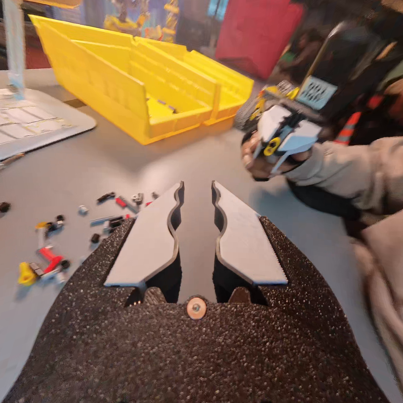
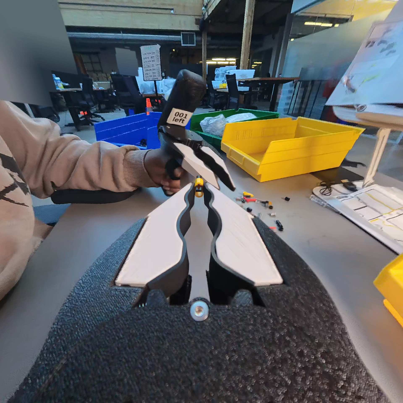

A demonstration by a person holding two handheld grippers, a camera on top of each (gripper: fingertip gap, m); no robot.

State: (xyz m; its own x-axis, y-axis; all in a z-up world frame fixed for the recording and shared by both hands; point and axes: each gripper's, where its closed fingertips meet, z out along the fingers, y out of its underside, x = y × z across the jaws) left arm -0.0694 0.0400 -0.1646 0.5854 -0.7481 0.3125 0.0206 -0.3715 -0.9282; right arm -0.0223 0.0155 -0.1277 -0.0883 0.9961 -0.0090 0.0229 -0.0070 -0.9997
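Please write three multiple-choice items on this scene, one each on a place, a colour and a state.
1. Where do the small loose parts lie, as the left wrist view shows them?
A. inside the yellow bin
B. on the grey table, left of the left gripper's fingers
C. on the printed sheet

2. What colour is the small piece between the right gripper's fingertips?
A. yellow
B. green
C. blue

3. How does the left gripper stand?
A. shut on a red part
B. shut, holding nothing
C. open, holding nothing

Answers:
1 B: the parts are scattered on the bare table, outside the yellow bin.
2 A: the piece shows yellow in both views.
3 C: a clear gap with only table shows between its fingers, while the right gripper is closed on the piece.
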